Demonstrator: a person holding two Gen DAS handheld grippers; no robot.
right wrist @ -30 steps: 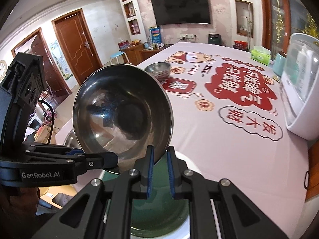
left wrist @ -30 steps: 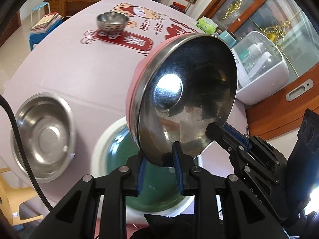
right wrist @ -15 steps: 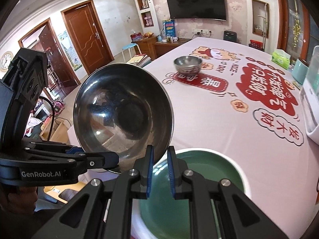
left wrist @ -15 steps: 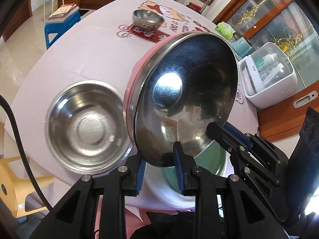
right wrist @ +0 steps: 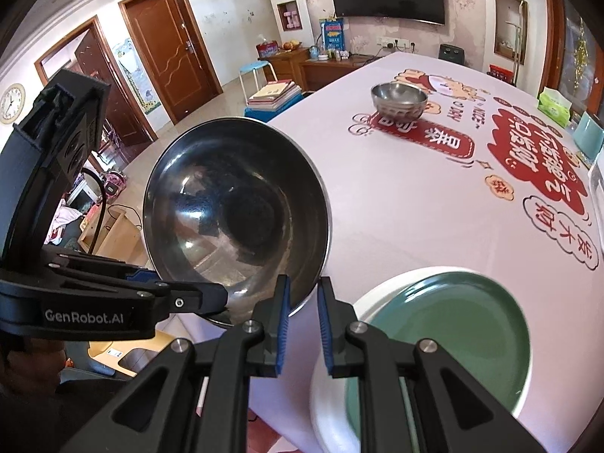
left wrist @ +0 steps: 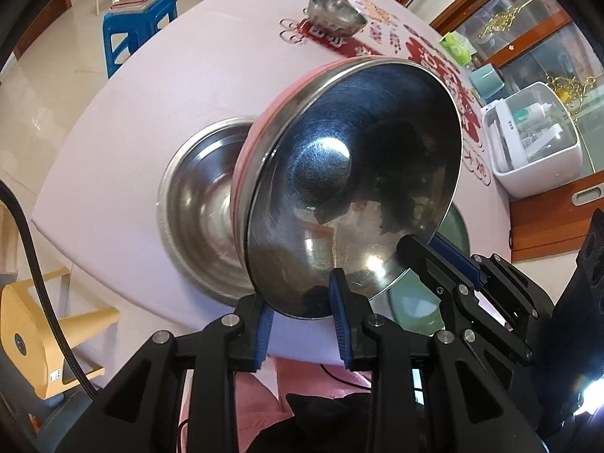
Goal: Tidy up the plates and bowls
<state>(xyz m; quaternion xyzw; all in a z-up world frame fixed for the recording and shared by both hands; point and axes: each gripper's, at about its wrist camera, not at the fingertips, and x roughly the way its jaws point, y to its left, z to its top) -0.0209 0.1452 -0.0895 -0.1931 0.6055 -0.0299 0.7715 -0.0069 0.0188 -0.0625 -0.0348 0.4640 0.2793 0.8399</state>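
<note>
A steel bowl with a pink outside (left wrist: 351, 188) is held tilted above the table by both grippers. My left gripper (left wrist: 302, 302) is shut on its near rim. My right gripper (right wrist: 302, 298) is shut on the rim too, and its fingers show in the left wrist view (left wrist: 445, 260). Under the bowl lies a wide steel basin (left wrist: 196, 204) near the table's edge. A green plate on a white plate (right wrist: 453, 339) lies to the right. A small steel bowl (right wrist: 399, 100) stands far back.
The table has a pink cloth with red prints (right wrist: 415, 207). A white box (left wrist: 536, 147) stands at the right edge. A blue stool with books (left wrist: 139, 19) and a yellow stool (left wrist: 41, 339) stand off the table's left side.
Both grippers have carried the held bowl leftward, from above the green plate to above the steel basin. Both stay shut on the bowl.
</note>
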